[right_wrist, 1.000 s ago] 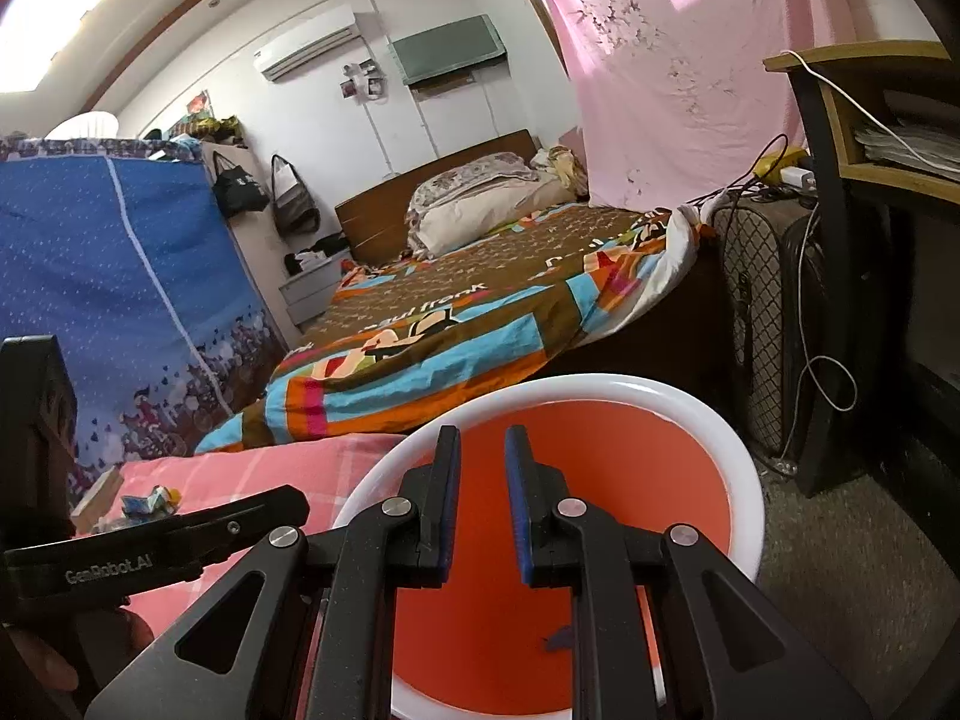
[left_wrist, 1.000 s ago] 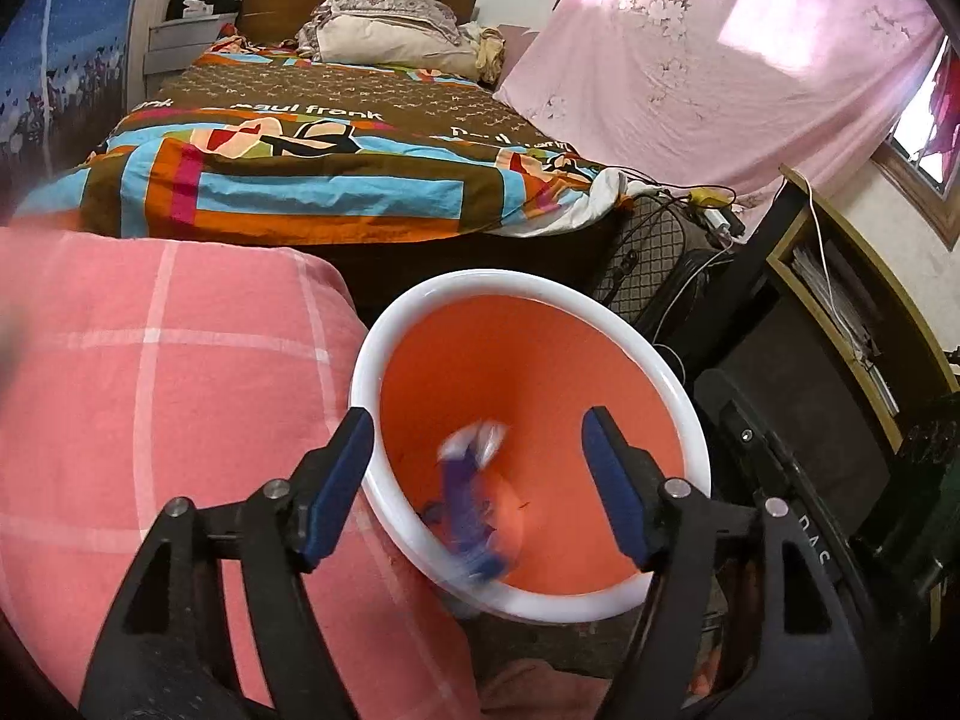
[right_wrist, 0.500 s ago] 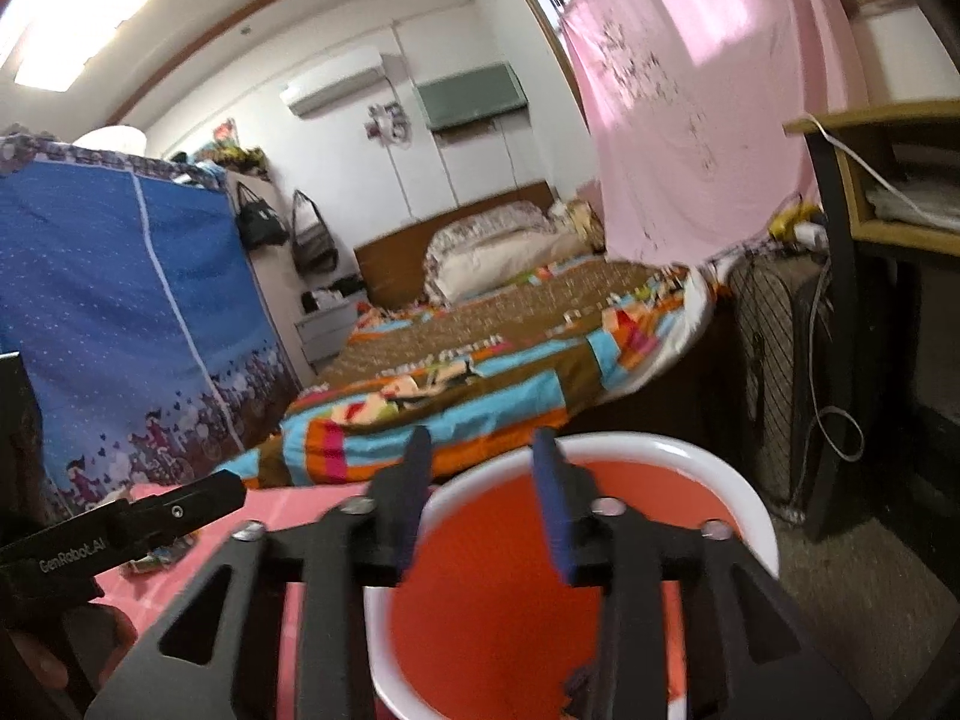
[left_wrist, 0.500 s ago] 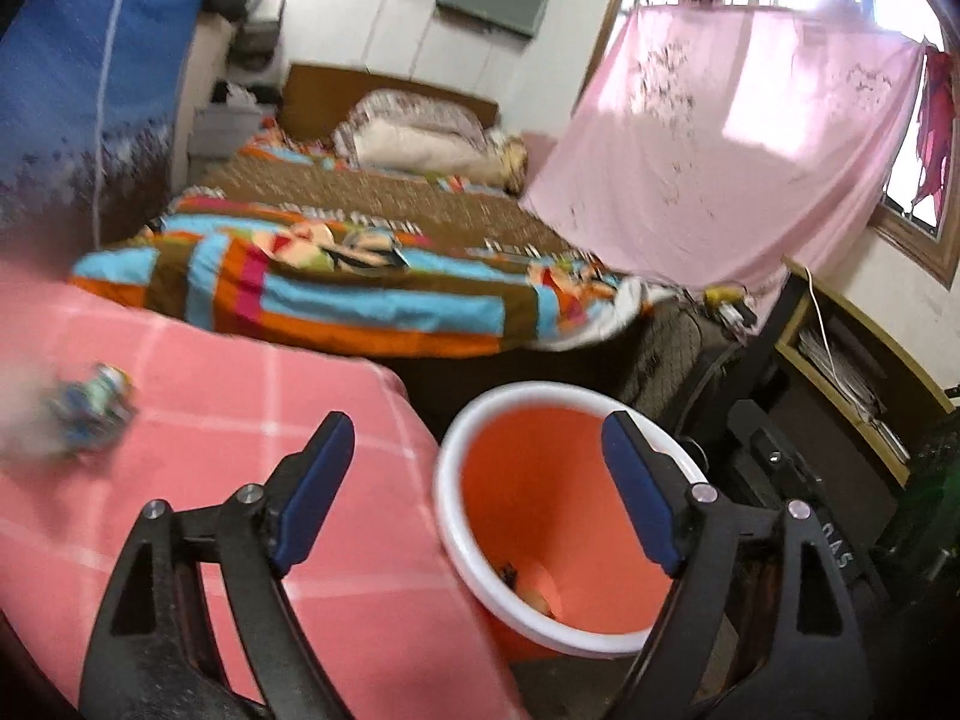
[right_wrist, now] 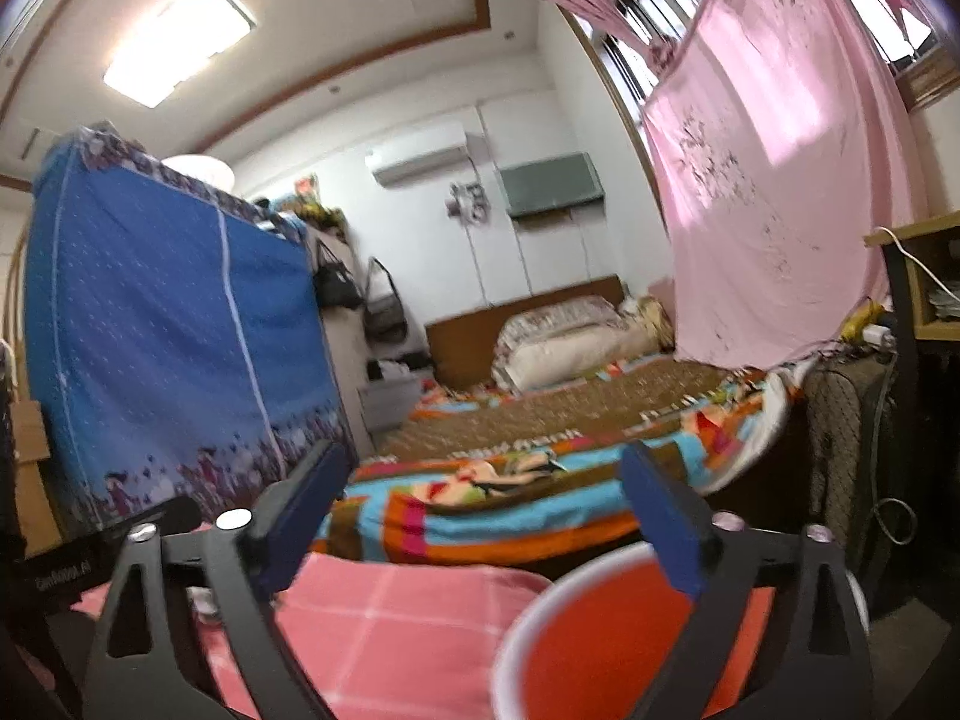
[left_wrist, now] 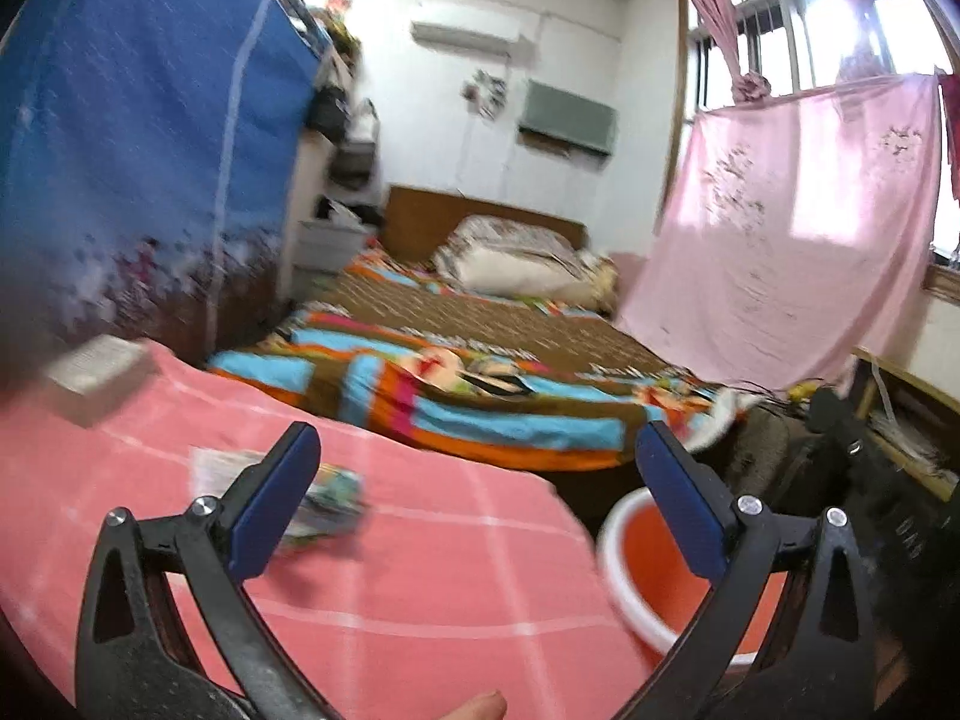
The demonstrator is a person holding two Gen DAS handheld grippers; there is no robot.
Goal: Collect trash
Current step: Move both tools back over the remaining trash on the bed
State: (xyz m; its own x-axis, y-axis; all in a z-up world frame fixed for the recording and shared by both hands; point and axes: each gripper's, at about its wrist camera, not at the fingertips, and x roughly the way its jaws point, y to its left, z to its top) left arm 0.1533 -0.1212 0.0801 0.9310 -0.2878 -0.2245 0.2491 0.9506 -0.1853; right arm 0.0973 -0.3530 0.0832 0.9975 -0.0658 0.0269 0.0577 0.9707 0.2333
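A crumpled, colourful wrapper (left_wrist: 327, 501) lay on the pink checked cloth of the bench (left_wrist: 432, 564), blurred by motion and partly hidden behind the left finger of the left tongs (left_wrist: 474, 507). Just behind it on the cloth sat a pale flat scrap (left_wrist: 219, 465), too blurred to make out. Those left tongs stood wide apart and held nothing, their blue pads flanking bare cloth. At the bench's right edge stood the orange bucket (left_wrist: 651, 564) with a white rim, lower than the bench top, its mouth partly behind the right finger. A fingertip (left_wrist: 474, 708) showed at the bottom edge of the left wrist view.

In the right wrist view, the right tongs (right_wrist: 480, 516) were likewise spread wide and empty, held above the bucket (right_wrist: 594, 636), with the bench (right_wrist: 384, 630) to its left. Part of the other black tool showed at that view's left edge.

A greyish box-like object (left_wrist: 93, 369) rested near the far left corner of the bench. Beyond the bench lay a bed (left_wrist: 480, 372) with a striped, multicoloured cover. A blue fabric wardrobe (left_wrist: 138, 180) stood to the left, and a pink sheet (left_wrist: 798, 240) hung across the window on the right.
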